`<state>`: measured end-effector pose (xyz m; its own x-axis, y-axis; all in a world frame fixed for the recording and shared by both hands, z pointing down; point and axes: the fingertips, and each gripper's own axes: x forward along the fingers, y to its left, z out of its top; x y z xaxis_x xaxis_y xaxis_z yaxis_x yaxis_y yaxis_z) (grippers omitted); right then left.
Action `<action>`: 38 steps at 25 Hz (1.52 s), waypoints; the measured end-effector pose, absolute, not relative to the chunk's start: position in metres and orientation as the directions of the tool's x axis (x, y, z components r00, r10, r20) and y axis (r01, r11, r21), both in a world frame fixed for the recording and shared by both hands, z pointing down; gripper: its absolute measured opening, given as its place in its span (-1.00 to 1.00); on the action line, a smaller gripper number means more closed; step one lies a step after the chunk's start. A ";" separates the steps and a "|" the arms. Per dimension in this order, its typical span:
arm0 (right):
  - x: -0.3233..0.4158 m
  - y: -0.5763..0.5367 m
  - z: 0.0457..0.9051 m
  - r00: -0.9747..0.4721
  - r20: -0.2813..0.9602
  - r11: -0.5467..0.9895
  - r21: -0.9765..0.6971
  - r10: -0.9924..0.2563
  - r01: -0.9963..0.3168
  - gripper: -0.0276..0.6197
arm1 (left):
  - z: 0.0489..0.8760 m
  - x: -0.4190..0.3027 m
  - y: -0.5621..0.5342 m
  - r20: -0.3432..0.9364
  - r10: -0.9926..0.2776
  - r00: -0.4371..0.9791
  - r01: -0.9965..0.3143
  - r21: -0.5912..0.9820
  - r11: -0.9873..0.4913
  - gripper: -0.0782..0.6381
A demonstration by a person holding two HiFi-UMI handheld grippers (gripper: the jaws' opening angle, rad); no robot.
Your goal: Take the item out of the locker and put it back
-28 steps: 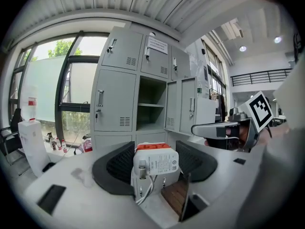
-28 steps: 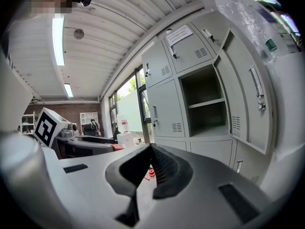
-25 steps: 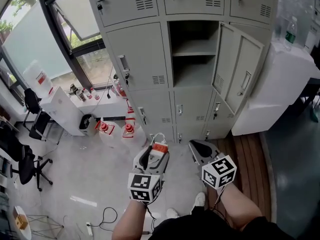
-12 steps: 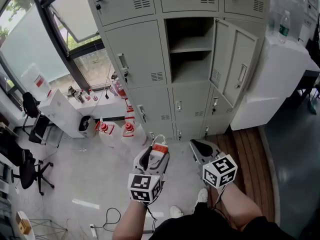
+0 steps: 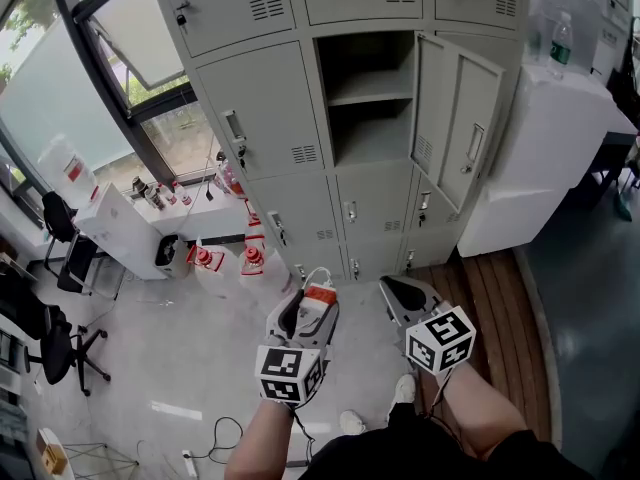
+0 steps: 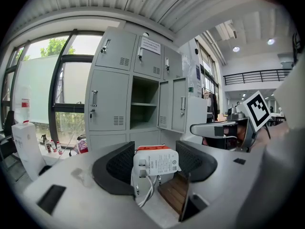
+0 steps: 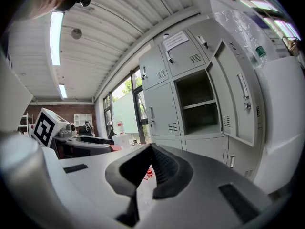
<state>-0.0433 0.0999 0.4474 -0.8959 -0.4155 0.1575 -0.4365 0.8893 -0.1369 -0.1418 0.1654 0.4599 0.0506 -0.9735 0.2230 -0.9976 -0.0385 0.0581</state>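
Observation:
My left gripper point(image 5: 312, 306) point(image 6: 154, 166) is shut on a white power adapter point(image 5: 318, 303) point(image 6: 156, 162) with an orange top and a white cord hanging below it. It hangs low, in front of the grey lockers. The open locker point(image 5: 370, 98) point(image 6: 145, 104) point(image 7: 202, 104) has its door point(image 5: 455, 128) swung out to the right; its shelf and both compartments look bare. My right gripper point(image 5: 400, 296) point(image 7: 151, 163) is shut with nothing between its jaws, just right of the left one.
Red-and-white containers point(image 5: 225, 258) sit on the floor by the locker base. A white cabinet point(image 5: 540, 158) with a bottle point(image 5: 559, 40) stands right of the open door. A small white unit point(image 5: 125, 230) and black chairs point(image 5: 50, 338) stand at the left by the window.
The view has shifted so the lockers sit slightly further left and higher in the frame. Both grippers hold the same pose, the adapter still in the left one.

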 end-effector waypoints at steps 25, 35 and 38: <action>0.007 -0.030 0.420 -0.921 0.112 0.920 -0.083 -0.373 -0.383 -0.76 | 0.418 -0.080 0.005 0.158 -0.987 0.031 -1.000 0.005 -0.031 -0.01; 0.020 -0.065 0.408 -0.918 0.089 0.915 -0.085 -0.387 -0.394 -0.76 | 0.400 -0.063 -0.056 0.137 -0.988 0.067 -0.997 -0.030 -0.071 -0.01; 0.016 -0.078 0.408 -0.915 0.089 0.912 -0.081 -0.394 -0.401 -0.76 | 0.397 -0.067 -0.076 0.127 -0.989 0.077 -0.996 -0.037 -0.083 -0.01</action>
